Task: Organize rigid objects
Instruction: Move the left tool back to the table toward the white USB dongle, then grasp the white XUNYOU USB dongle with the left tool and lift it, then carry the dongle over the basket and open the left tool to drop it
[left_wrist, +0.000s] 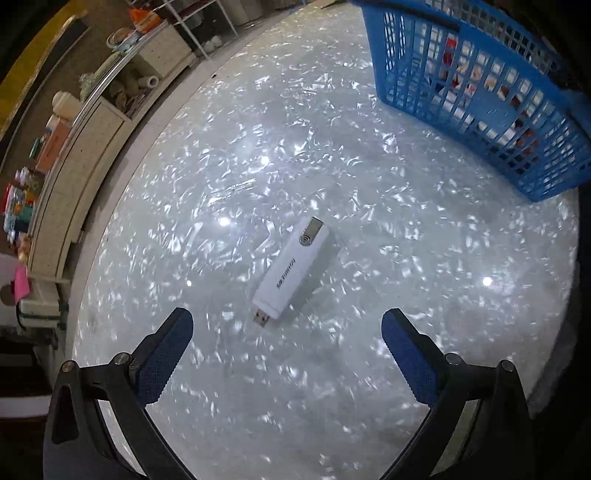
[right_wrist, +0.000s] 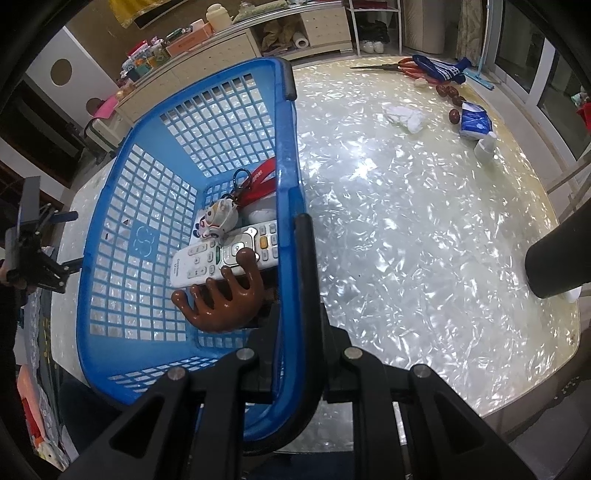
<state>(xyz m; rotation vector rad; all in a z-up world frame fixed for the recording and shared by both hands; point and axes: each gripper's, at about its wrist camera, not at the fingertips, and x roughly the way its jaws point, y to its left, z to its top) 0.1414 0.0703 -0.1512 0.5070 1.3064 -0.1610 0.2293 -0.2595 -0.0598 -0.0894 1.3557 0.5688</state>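
White USB stick (left_wrist: 293, 271) lies flat on the glossy marbled table (left_wrist: 258, 166), with its metal plug pointing toward the left gripper (left_wrist: 286, 325). This gripper hangs above the table with its two blue-padded fingers (left_wrist: 164, 354) spread wide, one on each side of the stick and not touching it; nothing is between them. Beyond the stick, well apart from it, stands the blue basket (left_wrist: 480, 92), a plastic one with lattice walls.

From the right wrist view, the right gripper (right_wrist: 291, 295) is closed on the rim of the blue basket (right_wrist: 140, 177), one finger inside the wall and one outside. Inside the basket, near this gripped wall, lie a white remote control (right_wrist: 225, 254), a brown wooden comb (right_wrist: 225, 295) resting partly over the remote, a small toy keychain (right_wrist: 218, 218) and a red lanyard (right_wrist: 260, 181). On the far side of the table from the basket are a blue tissue pack (right_wrist: 476, 123), a crumpled white tissue (right_wrist: 404, 116), some dark round fruits (right_wrist: 448, 94) and a blue sock (right_wrist: 441, 70).
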